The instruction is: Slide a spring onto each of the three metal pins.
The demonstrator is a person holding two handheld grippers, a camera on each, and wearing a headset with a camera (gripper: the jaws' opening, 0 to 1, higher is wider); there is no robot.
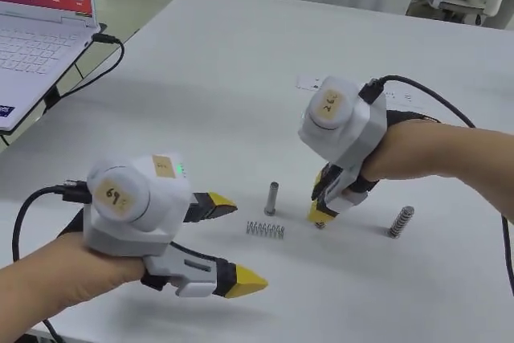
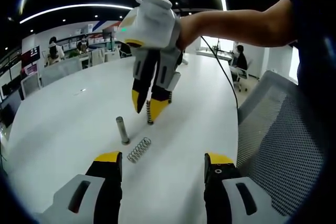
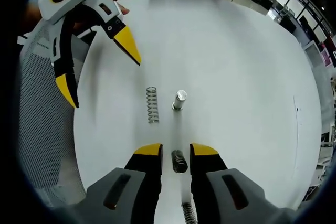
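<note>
I am looking down at a white table (image 1: 241,78). At the lower left of the head view, the left gripper (image 1: 233,240) is hovering with its yellow-tipped jaws spread wide, grasping nothing. Right of centre, the right gripper (image 1: 321,213) is pointing down at the table, its jaws standing narrowly apart on either side of an upright spring (image 3: 179,162); I cannot tell whether they are pinching it. A bare metal pin (image 1: 271,197) is standing at centre, with a loose spring (image 1: 265,230) lying flat just below it. Further right, a spring-covered pin (image 1: 400,222) is standing, slightly tilted.
</note>
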